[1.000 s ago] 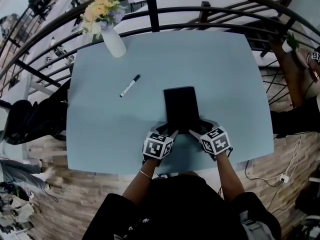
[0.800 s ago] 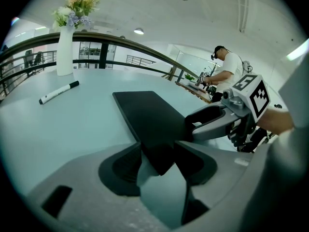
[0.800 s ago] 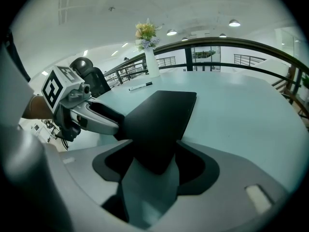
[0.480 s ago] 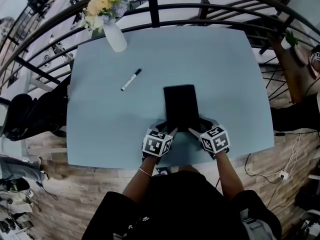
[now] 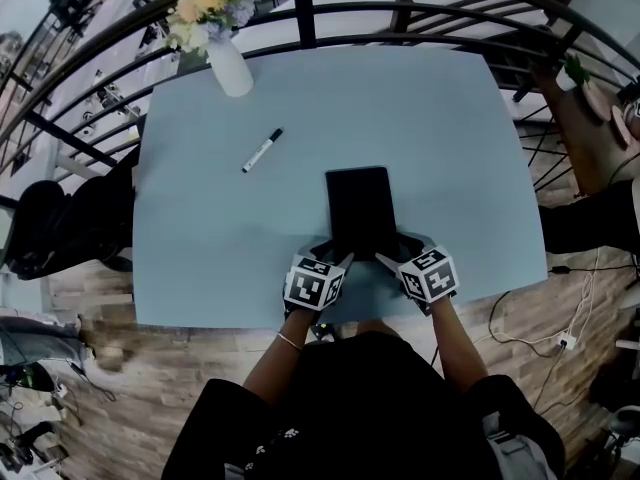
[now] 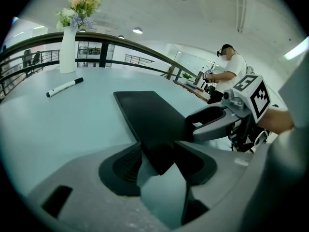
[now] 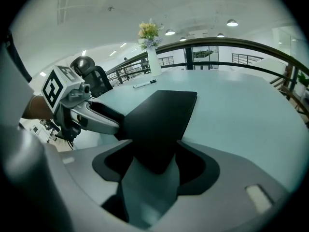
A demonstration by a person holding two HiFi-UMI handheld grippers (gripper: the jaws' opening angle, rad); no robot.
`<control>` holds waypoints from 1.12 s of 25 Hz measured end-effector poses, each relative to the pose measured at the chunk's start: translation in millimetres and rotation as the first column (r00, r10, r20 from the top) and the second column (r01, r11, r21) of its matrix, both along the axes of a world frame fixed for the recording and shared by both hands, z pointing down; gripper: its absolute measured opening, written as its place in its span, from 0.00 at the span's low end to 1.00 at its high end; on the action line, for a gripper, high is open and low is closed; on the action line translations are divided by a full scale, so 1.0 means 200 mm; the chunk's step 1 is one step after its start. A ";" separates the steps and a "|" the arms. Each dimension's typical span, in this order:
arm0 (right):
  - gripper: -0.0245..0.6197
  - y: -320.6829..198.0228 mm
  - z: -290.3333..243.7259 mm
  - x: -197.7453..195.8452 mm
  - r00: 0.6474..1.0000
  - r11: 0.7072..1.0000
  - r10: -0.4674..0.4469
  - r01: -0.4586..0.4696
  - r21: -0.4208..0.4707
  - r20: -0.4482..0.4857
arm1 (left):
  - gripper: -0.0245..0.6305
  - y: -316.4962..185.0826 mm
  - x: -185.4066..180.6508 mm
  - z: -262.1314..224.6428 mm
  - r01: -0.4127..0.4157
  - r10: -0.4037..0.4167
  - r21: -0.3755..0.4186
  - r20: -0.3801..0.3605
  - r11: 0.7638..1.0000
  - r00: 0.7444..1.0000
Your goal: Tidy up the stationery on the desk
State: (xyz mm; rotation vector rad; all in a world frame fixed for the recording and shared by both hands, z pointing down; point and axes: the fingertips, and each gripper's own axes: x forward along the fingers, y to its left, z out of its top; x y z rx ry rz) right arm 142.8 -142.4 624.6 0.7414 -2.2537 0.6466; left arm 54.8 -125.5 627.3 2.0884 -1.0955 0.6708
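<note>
A black notebook (image 5: 360,208) lies flat on the light blue desk (image 5: 200,258), close to its near edge. My left gripper (image 5: 335,256) stands open at the book's near left corner, and that corner (image 6: 157,153) sits between the jaws. My right gripper (image 5: 398,253) is open in the same way at the near right corner (image 7: 154,153). Each gripper shows in the other's view: the right gripper (image 6: 217,122) and the left gripper (image 7: 91,115). A black-and-white marker (image 5: 262,150) lies alone on the desk, left of and beyond the notebook.
A white vase of flowers (image 5: 228,63) stands at the desk's far left corner. A dark curved railing (image 5: 400,8) runs behind the desk. A black chair (image 5: 50,228) sits to the left. Another person (image 6: 231,66) stands far off.
</note>
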 end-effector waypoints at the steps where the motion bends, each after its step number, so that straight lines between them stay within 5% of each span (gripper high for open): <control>1: 0.47 0.01 0.00 0.00 1.000 1.000 0.003 -0.003 0.000 0.001 | 0.33 0.01 0.00 0.00 0.000 0.000 0.001 -0.001 1.000 1.000; 28: 0.48 0.14 0.01 -0.01 0.999 1.000 -0.005 0.004 -0.014 -0.034 | 0.33 0.14 -0.01 0.00 -0.005 0.005 0.000 -0.008 1.000 1.000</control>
